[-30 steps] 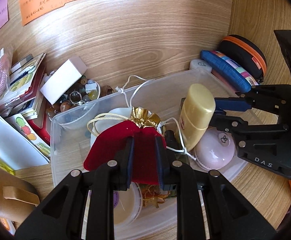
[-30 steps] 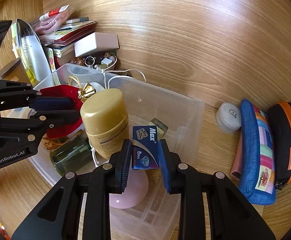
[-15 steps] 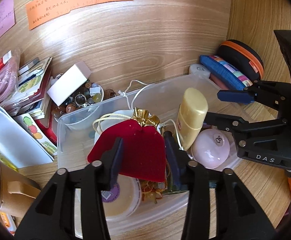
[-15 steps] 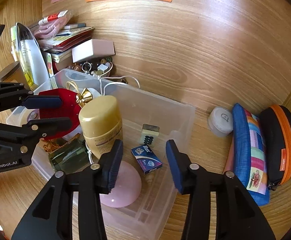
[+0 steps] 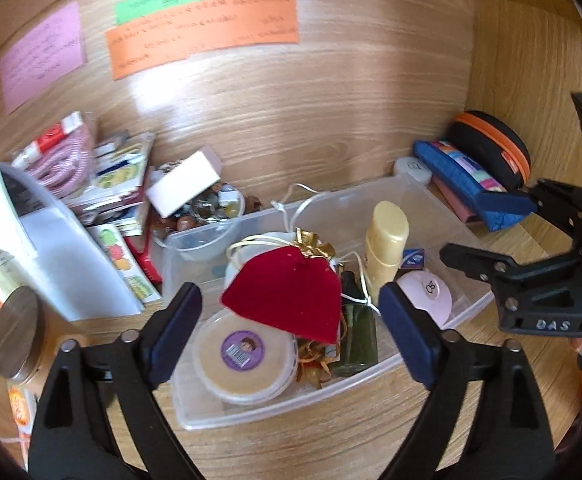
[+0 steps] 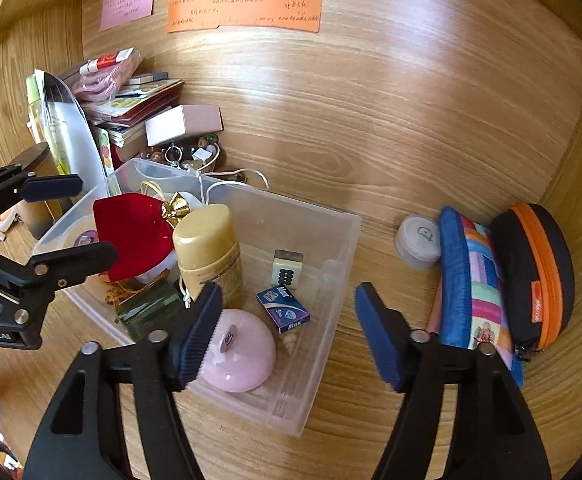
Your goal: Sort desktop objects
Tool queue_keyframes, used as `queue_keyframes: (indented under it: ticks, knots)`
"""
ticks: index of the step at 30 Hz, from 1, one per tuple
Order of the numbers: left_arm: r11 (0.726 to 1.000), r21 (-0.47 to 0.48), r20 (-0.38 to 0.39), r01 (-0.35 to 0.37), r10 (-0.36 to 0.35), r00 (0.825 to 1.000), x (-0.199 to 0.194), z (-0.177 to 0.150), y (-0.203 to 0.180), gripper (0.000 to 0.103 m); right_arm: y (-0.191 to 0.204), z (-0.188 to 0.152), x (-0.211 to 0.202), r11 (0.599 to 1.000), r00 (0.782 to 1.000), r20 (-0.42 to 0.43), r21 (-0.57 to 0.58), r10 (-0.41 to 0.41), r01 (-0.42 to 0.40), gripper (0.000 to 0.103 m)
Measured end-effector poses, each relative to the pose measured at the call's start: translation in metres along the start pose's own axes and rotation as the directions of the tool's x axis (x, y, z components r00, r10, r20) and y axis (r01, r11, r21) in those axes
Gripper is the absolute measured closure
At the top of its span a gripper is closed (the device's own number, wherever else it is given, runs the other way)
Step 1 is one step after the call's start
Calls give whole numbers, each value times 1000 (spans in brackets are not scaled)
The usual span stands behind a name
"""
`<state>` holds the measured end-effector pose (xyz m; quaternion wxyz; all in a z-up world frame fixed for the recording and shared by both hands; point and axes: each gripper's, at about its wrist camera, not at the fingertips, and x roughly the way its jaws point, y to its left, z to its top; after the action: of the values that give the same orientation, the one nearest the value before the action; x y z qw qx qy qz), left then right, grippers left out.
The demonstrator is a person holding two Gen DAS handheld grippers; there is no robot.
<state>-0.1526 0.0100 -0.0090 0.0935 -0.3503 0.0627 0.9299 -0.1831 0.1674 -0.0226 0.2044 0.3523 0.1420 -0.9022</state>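
A clear plastic bin (image 5: 439, 196) (image 6: 331, 320) on the wooden desk holds a red velvet pouch (image 5: 287, 296) (image 6: 131, 232), a gold-capped bottle (image 5: 385, 240) (image 6: 211, 256), a pink round case (image 5: 425, 292) (image 6: 239, 352), a small blue Max box (image 6: 283, 309) (image 5: 414, 258), a mahjong tile (image 6: 287, 268), a green glass bottle (image 5: 357, 328) and a round tub (image 5: 247, 356). My left gripper (image 5: 291, 320) is open and empty, above and in front of the pouch. My right gripper (image 6: 287, 336) is open and empty, above the bin's right part.
A blue patterned pencil pouch (image 6: 471, 288) and a black-and-orange case (image 6: 539, 272) lie right of the bin, with a small white jar (image 6: 417, 240). Books, a white box (image 6: 183, 124), a bowl of beads (image 5: 211, 208) and a bottle (image 5: 19, 332) stand at left. Sticky notes (image 6: 247, 4) hang on the back panel.
My left gripper let go of the red pouch and my right let go of the blue Max box. Both opened wide and drew back up from the bin.
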Motion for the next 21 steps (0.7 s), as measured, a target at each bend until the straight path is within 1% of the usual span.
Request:
queue_keyframes:
  ticks: [3, 4, 9, 16, 19, 21]
  knots:
    - [999, -44, 10, 1, -1, 1000, -10, -2, 3, 8, 1, -3, -9, 1000, 1000, 11, 6, -8, 7, 27]
    - [998, -56, 15, 0, 1, 1000, -14, -3, 4, 8, 2, -3, -12, 1000, 1000, 17, 8, -12, 12, 22]
    - [994, -100, 49, -42, 47, 998, -33, -11, 6, 7, 7, -9, -31, 1000, 999, 42, 25, -11, 10, 21]
    - [988, -116, 83, -98, 108, 991, -60, -28, 3, 7, 23, -22, -57, 999, 996, 83, 49, -18, 14, 20]
    - [985, -155, 96, -72, 88, 992, -70, -34, 6, 3, 32, -30, -70, 998, 994, 107, 57, -37, 31, 20]
    - [982, -181, 116, -58, 80, 990, -79, -39, 6, 3, 39, -35, -78, 997, 991, 127, 60, -50, 43, 17]
